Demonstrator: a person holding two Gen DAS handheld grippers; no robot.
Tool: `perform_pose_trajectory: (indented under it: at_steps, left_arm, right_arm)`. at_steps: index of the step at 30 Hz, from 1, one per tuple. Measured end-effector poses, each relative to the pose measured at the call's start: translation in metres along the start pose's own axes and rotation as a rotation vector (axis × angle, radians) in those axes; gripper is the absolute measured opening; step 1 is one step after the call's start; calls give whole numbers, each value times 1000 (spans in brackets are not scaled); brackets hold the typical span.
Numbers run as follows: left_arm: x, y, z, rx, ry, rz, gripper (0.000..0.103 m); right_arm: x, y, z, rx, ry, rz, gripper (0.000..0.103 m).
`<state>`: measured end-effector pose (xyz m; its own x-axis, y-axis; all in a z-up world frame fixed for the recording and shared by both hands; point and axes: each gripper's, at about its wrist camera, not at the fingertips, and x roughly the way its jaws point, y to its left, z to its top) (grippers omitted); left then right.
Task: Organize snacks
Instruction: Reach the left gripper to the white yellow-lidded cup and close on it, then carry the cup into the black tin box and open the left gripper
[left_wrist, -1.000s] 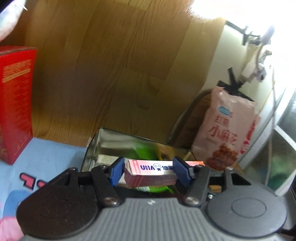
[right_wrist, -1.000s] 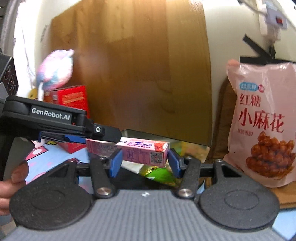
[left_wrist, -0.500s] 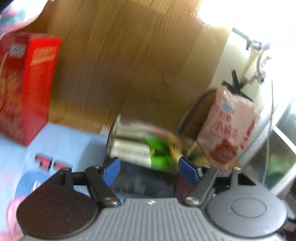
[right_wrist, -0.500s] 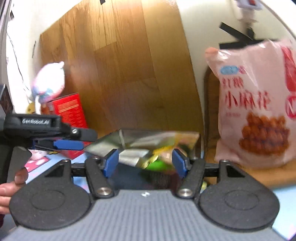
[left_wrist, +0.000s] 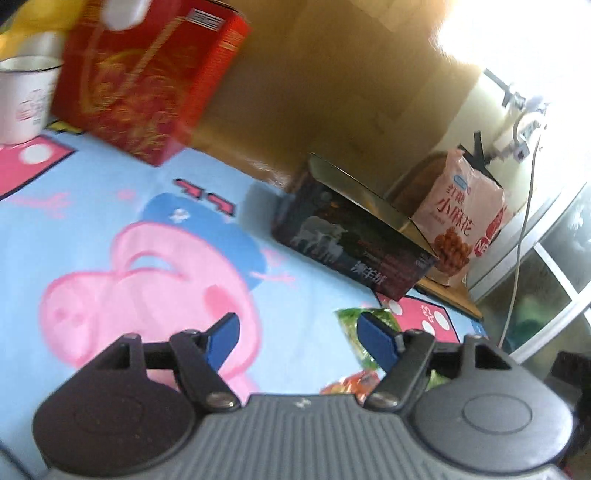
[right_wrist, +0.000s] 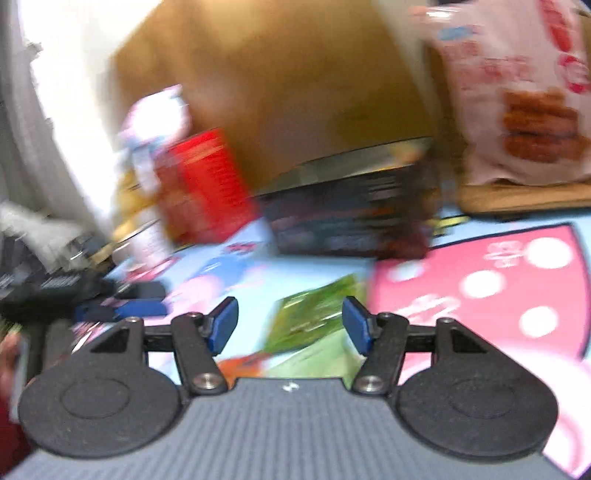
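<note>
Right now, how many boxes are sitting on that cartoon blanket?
2. A tall red box stands at the back left beside a white mug; a dark open-topped box sits to its right, in front of the pink snack bag. Others may be hidden.

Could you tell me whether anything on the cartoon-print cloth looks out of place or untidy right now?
Yes: a green snack packet and an orange one lie loose on the cloth, in front of the dark open box rather than in it. The red box and pink bag stand upright.
</note>
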<state>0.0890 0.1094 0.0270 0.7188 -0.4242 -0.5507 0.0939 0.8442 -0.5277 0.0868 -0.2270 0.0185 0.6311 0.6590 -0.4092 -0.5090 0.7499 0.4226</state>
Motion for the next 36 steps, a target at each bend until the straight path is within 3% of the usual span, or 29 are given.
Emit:
perform_pose_trajectory:
  at_steps: [3,7,12,17,19,21,22,24,36]
  left_arm:
    - [-16,8,-14,-5,6,0,72]
    - [-31,11,-35,-14,14,-20,72]
    - [-33,7,-49,-13,34,-17,74]
    - [-25,5,-53,-18,49,-14,70]
    - [-22,4,-54,-13,47,-8,61]
    - [-18,3,-53,-24,71,-39,47]
    - [-16,1,-53,-24,73,-22,47]
    - [-13,-3,-51,-3,65,-8,47]
    - [26,-13,-34,12,73,-49,47]
  right_arm:
    - [-1,36,-19,-120,53,99,65]
    - [16,80,-43,-246,135,144,65]
    - [39,101,-51,-265,174,170,65]
    - [60,105,-43,-261,201,164,64]
    - [69,105,-45,-268,227,158,64]
    - [70,109,-48,-285,219,160,51]
    - [71,111,-48,-295,219,144,44]
    - [71,112,-47,-297,211,135,39]
    - [75,88,-36,-305,147,31,38]
